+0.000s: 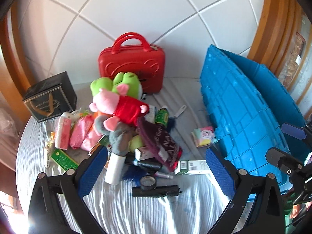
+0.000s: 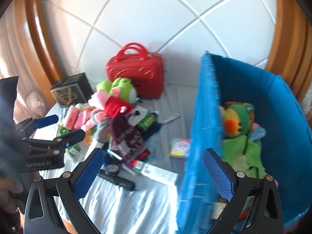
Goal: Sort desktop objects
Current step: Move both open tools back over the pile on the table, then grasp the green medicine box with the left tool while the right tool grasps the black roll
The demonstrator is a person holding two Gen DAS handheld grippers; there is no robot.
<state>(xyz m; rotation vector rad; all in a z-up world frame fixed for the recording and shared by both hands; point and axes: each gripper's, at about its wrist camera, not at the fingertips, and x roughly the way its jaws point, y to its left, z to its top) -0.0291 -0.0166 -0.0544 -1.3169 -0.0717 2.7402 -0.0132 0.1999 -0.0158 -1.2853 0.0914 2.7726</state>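
Both grippers, left (image 1: 157, 161) and right (image 2: 153, 168), hang with fingers spread and empty: the toy pile (image 1: 120, 117) lies ahead of the left fingers, the blue bin (image 2: 273, 117) beside the right. Next, likely, a reach into the pile.

**Little lettering to read on the table**

The left gripper (image 2: 56, 129) carries "GenRobot.AI" in pale print on its black body. The maroon knit hat (image 2: 129, 141) shows large woven letters (only "NA" and "CA" come clear). Barcodes mark the white carton (image 1: 193, 167), unreadable.
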